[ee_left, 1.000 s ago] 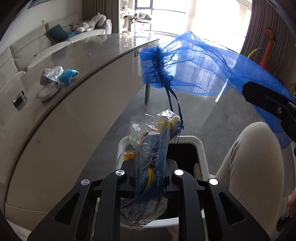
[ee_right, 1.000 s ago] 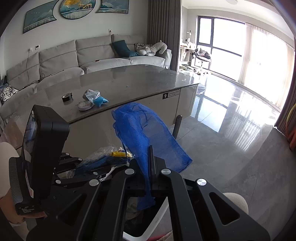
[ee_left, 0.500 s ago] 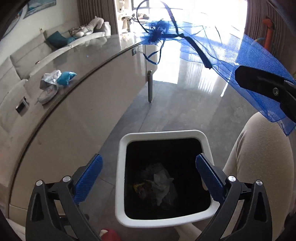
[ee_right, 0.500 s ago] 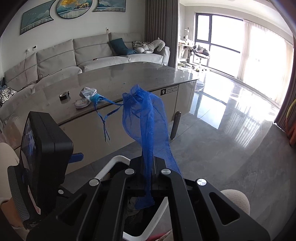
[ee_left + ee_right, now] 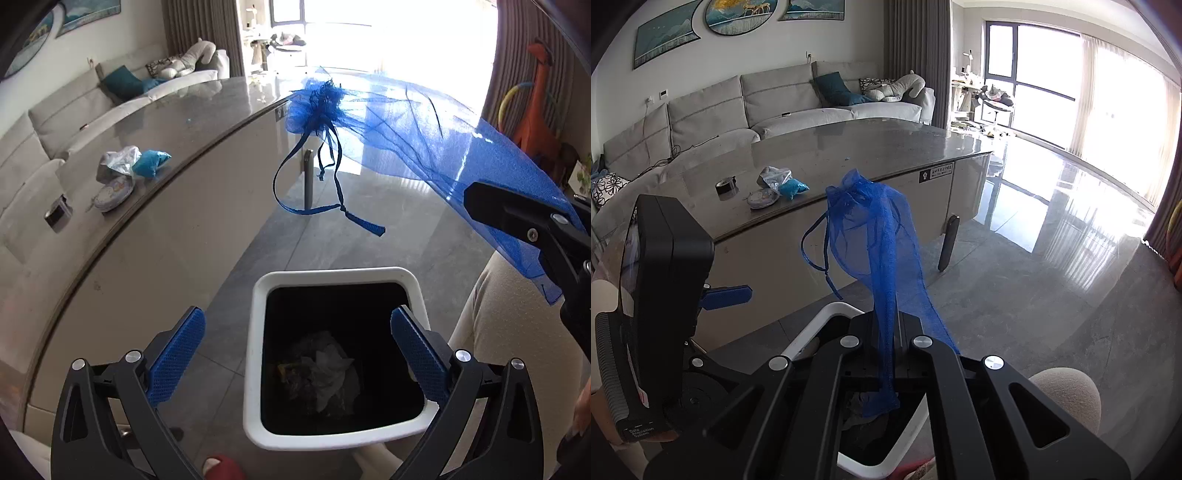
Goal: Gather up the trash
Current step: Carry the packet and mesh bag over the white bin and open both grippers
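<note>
My left gripper (image 5: pixel 293 350) is open and empty above a white-rimmed trash bin (image 5: pixel 258 295) with a black liner. Crumpled wrappers (image 5: pixel 321 373) lie at the bin's bottom. My right gripper (image 5: pixel 886 343) is shut on a blue mesh drawstring bag (image 5: pixel 882 236), held up over the bin (image 5: pixel 820 325). The bag also shows in the left wrist view (image 5: pixel 406 125), with its drawstrings (image 5: pixel 332 206) dangling. More trash sits on the grey table (image 5: pixel 184 122): a crumpled clear bag (image 5: pixel 118 162), a blue wad (image 5: pixel 149 160) and a round lid (image 5: pixel 112 188).
A roll of tape (image 5: pixel 726 184) sits on the table near the trash. A grey sofa (image 5: pixel 783 107) stands behind the table. My knee (image 5: pixel 517 332) is right of the bin. A red slipper (image 5: pixel 221 467) is at the bin's near edge.
My left gripper opened and dropped the clear plastic wrapper into the bin. The blue mesh bag in my right gripper swung up and now hangs with its strings loose.
</note>
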`<state>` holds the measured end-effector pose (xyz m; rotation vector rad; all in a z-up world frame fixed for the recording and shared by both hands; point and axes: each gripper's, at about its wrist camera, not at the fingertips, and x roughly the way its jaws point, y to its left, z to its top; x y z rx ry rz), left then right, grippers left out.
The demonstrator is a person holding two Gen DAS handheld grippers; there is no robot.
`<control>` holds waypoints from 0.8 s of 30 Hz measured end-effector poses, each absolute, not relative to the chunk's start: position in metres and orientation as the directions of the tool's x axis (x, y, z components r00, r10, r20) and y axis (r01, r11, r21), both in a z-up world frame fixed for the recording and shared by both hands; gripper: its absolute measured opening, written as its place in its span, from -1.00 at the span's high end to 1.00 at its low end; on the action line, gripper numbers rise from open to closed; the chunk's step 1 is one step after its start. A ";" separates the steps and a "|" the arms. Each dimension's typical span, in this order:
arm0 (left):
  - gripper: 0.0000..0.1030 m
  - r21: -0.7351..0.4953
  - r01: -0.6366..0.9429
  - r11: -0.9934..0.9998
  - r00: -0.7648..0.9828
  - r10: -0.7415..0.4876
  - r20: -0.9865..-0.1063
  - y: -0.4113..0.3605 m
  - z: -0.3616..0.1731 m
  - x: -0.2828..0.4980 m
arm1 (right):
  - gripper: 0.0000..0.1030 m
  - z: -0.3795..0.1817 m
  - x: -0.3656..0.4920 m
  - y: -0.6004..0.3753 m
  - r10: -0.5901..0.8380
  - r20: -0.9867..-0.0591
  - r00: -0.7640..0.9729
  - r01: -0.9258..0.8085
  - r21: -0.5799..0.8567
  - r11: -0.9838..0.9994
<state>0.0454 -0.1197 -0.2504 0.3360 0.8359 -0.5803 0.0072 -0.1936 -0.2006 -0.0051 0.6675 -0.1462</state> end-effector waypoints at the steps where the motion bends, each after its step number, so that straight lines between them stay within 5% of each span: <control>1: -0.92 0.057 0.595 0.802 0.536 -0.343 -0.772 -0.118 -0.250 0.047 | 0.96 -0.205 0.008 -0.193 -0.126 -0.627 0.768 0.128 -0.042 0.991; 16: -0.92 0.044 0.467 0.883 0.599 -0.280 -0.750 -0.073 -0.238 0.068 | 0.84 -0.282 0.021 -0.169 -0.066 -0.822 0.566 0.107 -0.006 0.994; 17: -0.92 0.041 0.468 0.883 0.598 -0.283 -0.750 -0.073 -0.238 0.068 | 0.75 -0.290 0.023 -0.169 -0.064 -0.841 0.538 0.108 -0.007 0.994; 21: -0.91 0.039 0.471 0.881 0.598 -0.286 -0.749 -0.073 -0.237 0.068 | -0.68 -0.306 0.025 -0.166 -0.050 -0.870 0.491 0.103 0.001 0.995; 24: -0.91 0.037 0.470 0.882 0.599 -0.287 -0.747 -0.071 -0.238 0.069 | -0.93 -0.302 0.025 -0.161 -0.069 -0.855 0.514 0.092 -0.025 0.995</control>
